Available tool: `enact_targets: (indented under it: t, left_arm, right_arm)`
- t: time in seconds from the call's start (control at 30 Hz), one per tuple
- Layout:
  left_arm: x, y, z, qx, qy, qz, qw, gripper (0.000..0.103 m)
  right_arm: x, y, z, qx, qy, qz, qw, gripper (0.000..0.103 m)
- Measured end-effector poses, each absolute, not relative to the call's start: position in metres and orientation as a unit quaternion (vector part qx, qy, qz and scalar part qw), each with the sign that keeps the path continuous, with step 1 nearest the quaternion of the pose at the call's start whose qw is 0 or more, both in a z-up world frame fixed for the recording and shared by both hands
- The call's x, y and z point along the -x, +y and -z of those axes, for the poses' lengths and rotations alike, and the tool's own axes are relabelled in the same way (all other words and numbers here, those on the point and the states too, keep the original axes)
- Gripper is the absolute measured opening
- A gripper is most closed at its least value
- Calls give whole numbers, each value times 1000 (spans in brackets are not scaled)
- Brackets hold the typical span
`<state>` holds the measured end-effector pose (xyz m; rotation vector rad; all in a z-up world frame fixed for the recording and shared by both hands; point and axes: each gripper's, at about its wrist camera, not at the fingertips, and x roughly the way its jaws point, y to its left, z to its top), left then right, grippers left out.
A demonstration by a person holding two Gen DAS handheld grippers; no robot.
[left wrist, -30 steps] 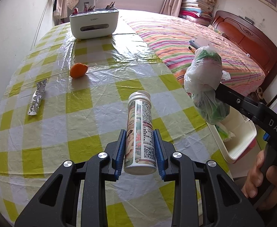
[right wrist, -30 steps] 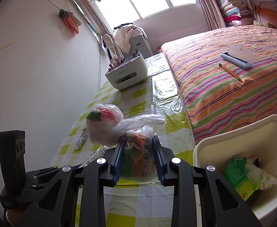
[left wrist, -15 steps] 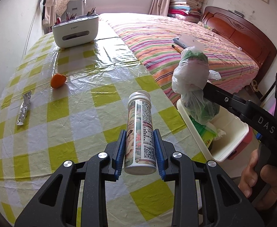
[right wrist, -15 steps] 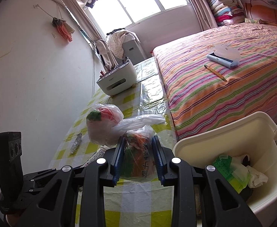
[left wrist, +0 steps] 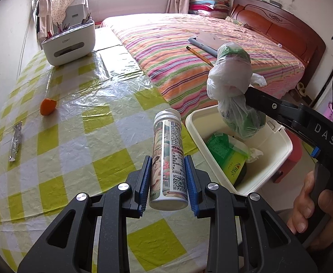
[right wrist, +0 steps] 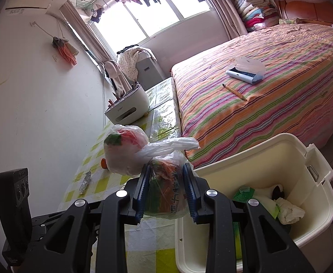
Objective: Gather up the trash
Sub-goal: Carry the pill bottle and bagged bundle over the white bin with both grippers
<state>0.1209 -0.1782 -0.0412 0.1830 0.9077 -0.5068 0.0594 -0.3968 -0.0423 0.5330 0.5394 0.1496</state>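
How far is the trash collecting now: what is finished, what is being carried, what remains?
Done: green packaging and crumpled tissue already lie in the white bin. In hand: the left tongs grip a bottle; the right tongs grip a plastic bag near the bin. Left: an orange piece and a foil wrapper on the table.

Both wrist cams look fwd over table (left wrist: 52,147); share bin (right wrist: 303,159).
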Motion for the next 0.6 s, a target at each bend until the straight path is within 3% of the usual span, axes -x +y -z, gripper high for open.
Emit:
enact_targets:
  t: [0.6]
  left_arm:
    - [-106,-228,49,-119,434,270,851,28]
  right_arm:
    - [-35,-445,51,-291,248,-39,923,29]
